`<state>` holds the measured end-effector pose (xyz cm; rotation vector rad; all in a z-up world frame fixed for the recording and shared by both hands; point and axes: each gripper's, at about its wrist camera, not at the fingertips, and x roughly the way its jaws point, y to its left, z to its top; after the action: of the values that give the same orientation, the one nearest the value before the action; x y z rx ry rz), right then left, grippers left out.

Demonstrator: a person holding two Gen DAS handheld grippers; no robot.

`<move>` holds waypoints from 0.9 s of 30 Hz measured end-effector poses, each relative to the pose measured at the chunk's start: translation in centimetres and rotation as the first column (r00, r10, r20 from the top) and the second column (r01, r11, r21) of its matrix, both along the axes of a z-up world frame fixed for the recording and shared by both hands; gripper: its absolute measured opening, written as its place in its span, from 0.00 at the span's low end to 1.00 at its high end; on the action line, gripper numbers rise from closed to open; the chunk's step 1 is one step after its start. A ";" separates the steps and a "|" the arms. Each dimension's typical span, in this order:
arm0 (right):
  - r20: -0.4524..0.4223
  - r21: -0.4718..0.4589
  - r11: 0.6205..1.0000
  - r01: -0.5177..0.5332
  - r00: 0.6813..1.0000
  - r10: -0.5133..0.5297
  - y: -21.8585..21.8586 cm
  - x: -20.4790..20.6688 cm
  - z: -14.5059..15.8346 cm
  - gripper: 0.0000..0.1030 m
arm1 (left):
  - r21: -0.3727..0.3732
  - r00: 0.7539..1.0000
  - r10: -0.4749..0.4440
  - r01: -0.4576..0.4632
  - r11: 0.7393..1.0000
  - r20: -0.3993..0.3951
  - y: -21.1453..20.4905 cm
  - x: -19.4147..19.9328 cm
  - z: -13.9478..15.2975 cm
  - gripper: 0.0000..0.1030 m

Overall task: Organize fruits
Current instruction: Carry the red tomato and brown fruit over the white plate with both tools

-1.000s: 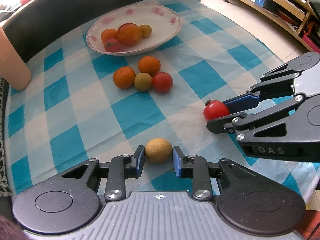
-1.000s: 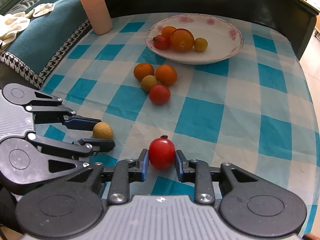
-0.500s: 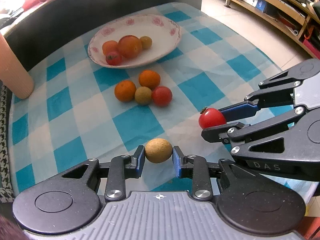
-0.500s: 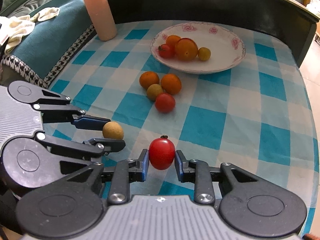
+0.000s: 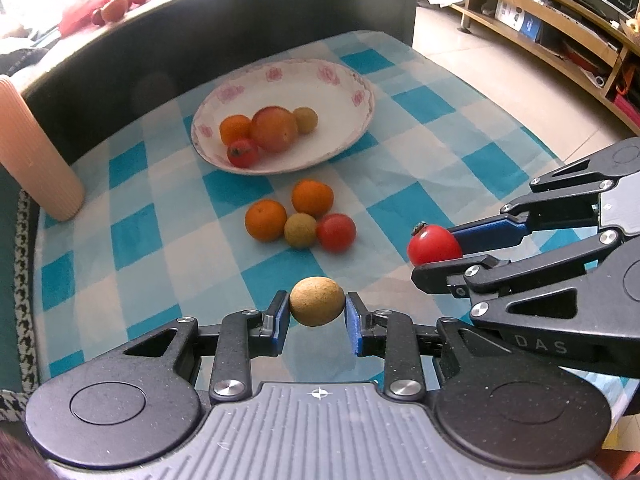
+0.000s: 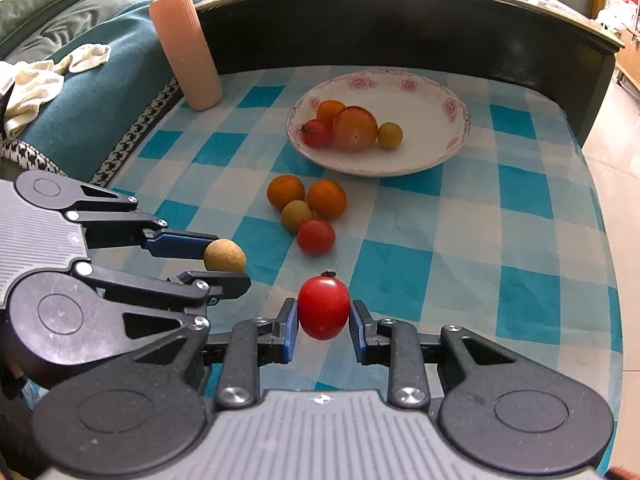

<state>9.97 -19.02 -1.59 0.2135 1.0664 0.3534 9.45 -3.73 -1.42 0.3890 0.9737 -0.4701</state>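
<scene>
Four fruits are already sitting in the plate in the upper middle of the left wrist view, so the sorting looks partly done. Going left to right, a pink ribbed cylinder is standing at the upper left edge of the checked cloth, with a dark wall rising just behind the plate. Four loose fruits are clustering mid-frame, touching one another, between plate and grippers, waiting their turn. At lower centre the left gripper is pinching a tan round fruit, lifted off the cloth. At the right the right gripper is pinching a red tomato. The plate's right half is lying bare, offering room, though the cloth's right edge is dropping to the floor nearby.
</scene>
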 end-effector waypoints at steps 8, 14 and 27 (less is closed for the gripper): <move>0.034 0.000 0.999 0.041 0.999 -0.041 -0.7 0.9 1.3 0.41 | -0.011 0.998 0.023 -0.023 1.000 0.057 -0.5 0.8 1.7 0.35; 0.074 0.004 0.996 0.089 0.993 -0.089 -1.6 1.9 2.6 0.41 | -0.027 0.993 0.045 -0.042 0.999 0.108 -1.1 1.9 3.3 0.35; 0.136 0.019 0.983 0.182 0.974 -0.183 -3.3 4.9 4.0 0.41 | -0.058 0.978 0.104 -0.095 0.994 0.181 -2.2 5.0 5.1 0.34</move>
<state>14.88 -22.32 2.44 0.2867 0.9022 0.2023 14.45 -5.95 3.71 0.3311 0.7969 -0.3596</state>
